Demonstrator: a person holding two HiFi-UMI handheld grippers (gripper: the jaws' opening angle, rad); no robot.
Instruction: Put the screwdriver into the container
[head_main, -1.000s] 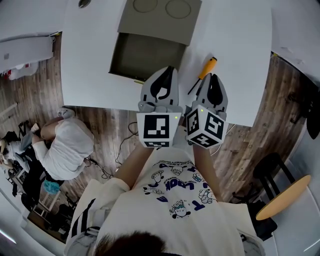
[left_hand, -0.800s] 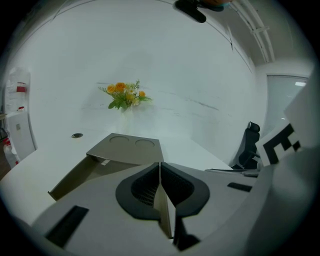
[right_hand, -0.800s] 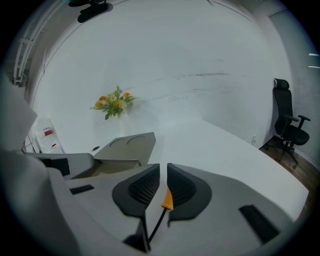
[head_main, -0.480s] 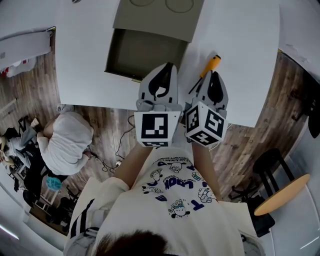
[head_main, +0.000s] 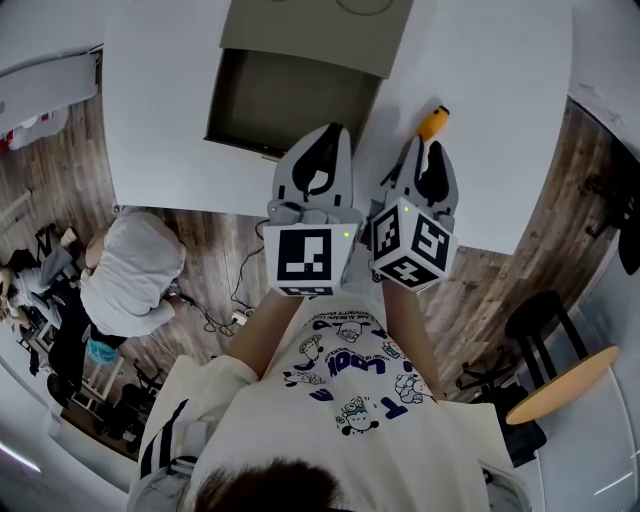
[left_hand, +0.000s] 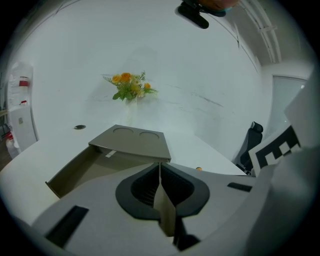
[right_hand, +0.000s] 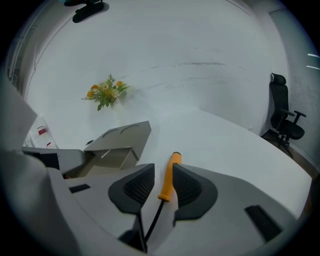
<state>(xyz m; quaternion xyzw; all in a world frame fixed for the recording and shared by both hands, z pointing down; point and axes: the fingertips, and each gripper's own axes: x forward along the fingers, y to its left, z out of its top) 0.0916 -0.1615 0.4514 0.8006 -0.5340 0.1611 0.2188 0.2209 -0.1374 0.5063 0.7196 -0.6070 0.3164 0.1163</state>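
Pre-grasp: screwdriver (head_main: 433, 122) not yet gripped.
Head view: find it on the table (head_main: 480, 120), right of the container (head_main: 290, 105), under right gripper (head_main: 425, 150). Left gripper view: note left gripper (left_hand: 160, 170) closed, empty. Right gripper view: note jaws just opened, astride the orange handle (right_hand: 170, 177), not clamping. Next, likely: close, lift, carry to container.

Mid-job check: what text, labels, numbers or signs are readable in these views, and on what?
Nothing reads clearly.
Shirt print: blue lettering, upside down, too blurred to read.
Left marker cube, right marker cube: square codes only, no words.
Sticker on the container: too small.
Red label on white object, left edge: too small.
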